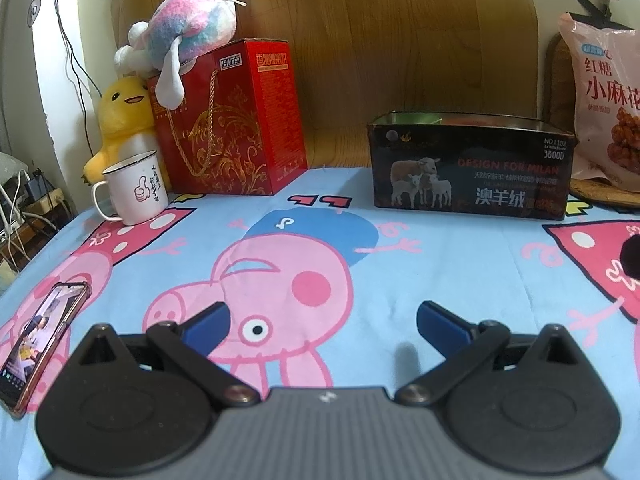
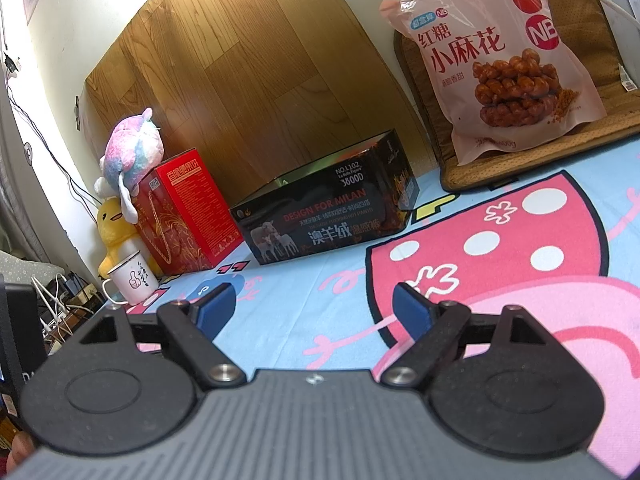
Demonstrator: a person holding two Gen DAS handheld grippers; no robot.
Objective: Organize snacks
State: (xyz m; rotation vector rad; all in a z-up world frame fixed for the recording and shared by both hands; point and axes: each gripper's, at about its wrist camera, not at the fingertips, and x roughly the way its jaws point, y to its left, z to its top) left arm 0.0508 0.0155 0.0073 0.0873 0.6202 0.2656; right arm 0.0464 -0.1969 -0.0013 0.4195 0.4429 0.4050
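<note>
A pink snack bag [image 2: 508, 60] of fried dough twists leans upright on a brown cushion at the far right; it also shows in the left wrist view [image 1: 608, 104]. A black open-top box [image 1: 472, 168] with sheep printed on it stands on the cartoon sheet at the back; it also shows in the right wrist view [image 2: 324, 216]. Something orange shows just inside its rim. My left gripper [image 1: 322, 324] is open and empty, low over the sheet, well short of the box. My right gripper [image 2: 314, 310] is open and empty, also over the sheet.
A red gift box [image 1: 232, 120] with a pastel plush [image 1: 188, 36] on top stands at the back left, beside a yellow duck plush [image 1: 120, 120] and a white enamel mug [image 1: 136, 188]. A phone [image 1: 40, 340] lies at the left edge. A wooden board [image 1: 380, 40] backs the bed.
</note>
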